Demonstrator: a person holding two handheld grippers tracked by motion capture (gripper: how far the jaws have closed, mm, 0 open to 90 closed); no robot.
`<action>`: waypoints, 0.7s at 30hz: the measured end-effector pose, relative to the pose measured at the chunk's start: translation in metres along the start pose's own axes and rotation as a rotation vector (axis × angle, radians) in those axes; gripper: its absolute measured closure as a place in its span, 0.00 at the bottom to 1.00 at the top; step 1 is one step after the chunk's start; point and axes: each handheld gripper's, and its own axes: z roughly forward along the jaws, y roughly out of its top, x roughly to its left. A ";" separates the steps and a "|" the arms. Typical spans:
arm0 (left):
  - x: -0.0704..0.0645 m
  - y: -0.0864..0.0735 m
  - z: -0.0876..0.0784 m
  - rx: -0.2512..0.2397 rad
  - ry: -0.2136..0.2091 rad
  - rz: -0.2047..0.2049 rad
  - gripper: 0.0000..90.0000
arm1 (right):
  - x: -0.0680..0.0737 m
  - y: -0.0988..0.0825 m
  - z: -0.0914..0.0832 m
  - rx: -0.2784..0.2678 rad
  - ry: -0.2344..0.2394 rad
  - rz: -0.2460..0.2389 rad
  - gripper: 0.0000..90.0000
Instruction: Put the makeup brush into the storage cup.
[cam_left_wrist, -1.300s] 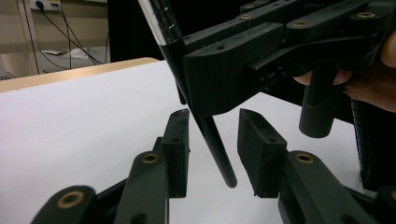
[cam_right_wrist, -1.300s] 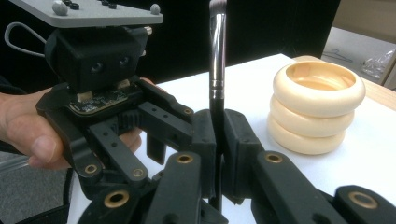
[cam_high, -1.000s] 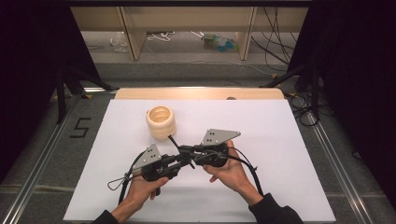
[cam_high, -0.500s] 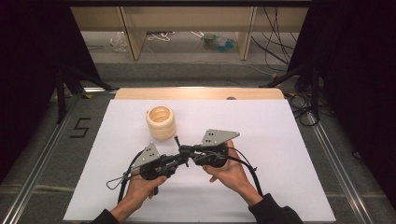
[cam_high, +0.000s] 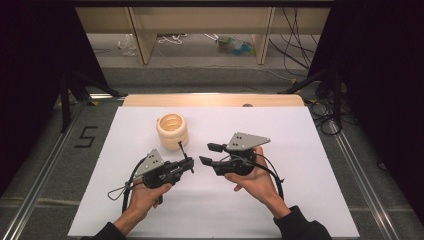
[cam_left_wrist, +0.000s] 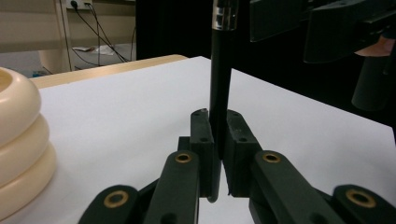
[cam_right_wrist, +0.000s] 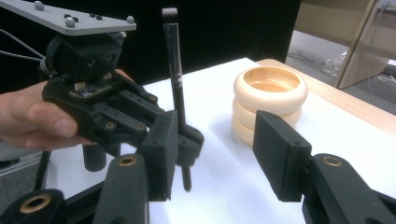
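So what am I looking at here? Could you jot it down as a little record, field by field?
Setting: white table top, a person with a two-jaw gripper in each hand
Left gripper: shut on a thin black brush, held upright
Right gripper: jaws have just been opening; apart, nothing between the pads
Brush tip: dark bristles point up
Holder: cream ribbed holder, open top, beyond the left gripper
Contact: brush apart from holder
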 end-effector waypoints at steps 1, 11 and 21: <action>0.001 0.000 0.000 -0.003 0.001 0.002 0.93 | 0.000 0.000 -0.001 0.006 -0.002 0.003 0.55; 0.010 0.003 -0.007 -0.017 0.036 0.008 0.93 | -0.006 -0.009 -0.012 0.046 -0.076 0.006 0.46; 0.015 0.005 -0.010 -0.021 0.062 0.020 0.93 | -0.009 -0.016 -0.022 0.053 -0.132 0.015 0.41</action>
